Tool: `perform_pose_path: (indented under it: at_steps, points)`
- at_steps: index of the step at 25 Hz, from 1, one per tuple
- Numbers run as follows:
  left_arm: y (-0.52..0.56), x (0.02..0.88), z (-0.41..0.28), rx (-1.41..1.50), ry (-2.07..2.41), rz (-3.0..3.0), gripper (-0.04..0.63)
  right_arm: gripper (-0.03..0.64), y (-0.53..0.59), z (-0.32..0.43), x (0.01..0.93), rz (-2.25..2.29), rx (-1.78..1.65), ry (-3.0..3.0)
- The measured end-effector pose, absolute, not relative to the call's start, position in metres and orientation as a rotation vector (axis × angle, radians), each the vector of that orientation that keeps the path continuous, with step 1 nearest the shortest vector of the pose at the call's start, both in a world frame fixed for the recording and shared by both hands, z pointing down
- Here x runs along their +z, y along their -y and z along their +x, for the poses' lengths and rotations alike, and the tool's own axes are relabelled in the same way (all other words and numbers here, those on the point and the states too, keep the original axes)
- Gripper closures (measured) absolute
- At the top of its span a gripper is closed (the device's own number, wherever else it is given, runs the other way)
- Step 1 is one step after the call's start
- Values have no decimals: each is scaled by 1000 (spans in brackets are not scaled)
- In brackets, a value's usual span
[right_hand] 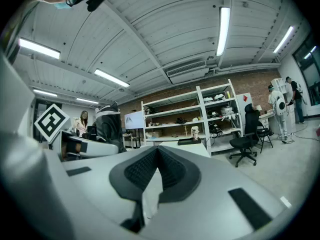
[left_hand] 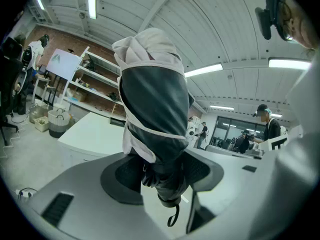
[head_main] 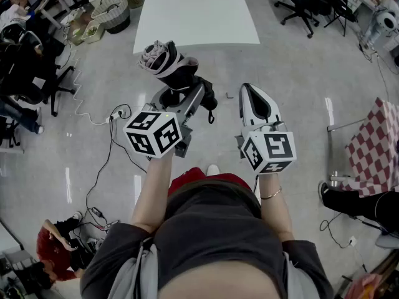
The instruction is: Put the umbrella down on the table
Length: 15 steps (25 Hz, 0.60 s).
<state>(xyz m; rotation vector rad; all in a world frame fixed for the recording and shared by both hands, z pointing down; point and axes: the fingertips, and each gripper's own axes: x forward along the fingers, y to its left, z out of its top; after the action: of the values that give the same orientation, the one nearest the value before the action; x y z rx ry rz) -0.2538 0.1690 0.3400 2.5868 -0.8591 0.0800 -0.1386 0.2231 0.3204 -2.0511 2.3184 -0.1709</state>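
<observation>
A folded black umbrella [head_main: 167,64] with white trim stands upright, tip end up, in my left gripper [head_main: 182,97]. In the left gripper view the umbrella [left_hand: 152,109] fills the middle, and both pads [left_hand: 122,171] press on its lower end, above a small dangling strap. The white table [head_main: 193,17] lies ahead of both grippers, beyond a strip of floor. My right gripper [head_main: 249,92] is held level beside the left one, its jaws shut with nothing between them. In the right gripper view its pads [right_hand: 140,171] meet at the tips, and the umbrella [right_hand: 109,126] shows at the left.
A woven basket [head_main: 111,11] stands left of the table and office chairs [head_main: 305,2] to its right. Cables [head_main: 106,142] trail over the floor at left. A checkered cloth [head_main: 374,148] is at the right edge. Shelves [right_hand: 190,114] line the far wall.
</observation>
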Motion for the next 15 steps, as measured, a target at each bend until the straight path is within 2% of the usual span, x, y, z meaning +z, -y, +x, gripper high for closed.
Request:
perform_pose_path:
  at_steps: [15]
  points:
    - [-172,350,-224,115,859,2578,365,598,-226,-104,350,-2064,-318,-2326]
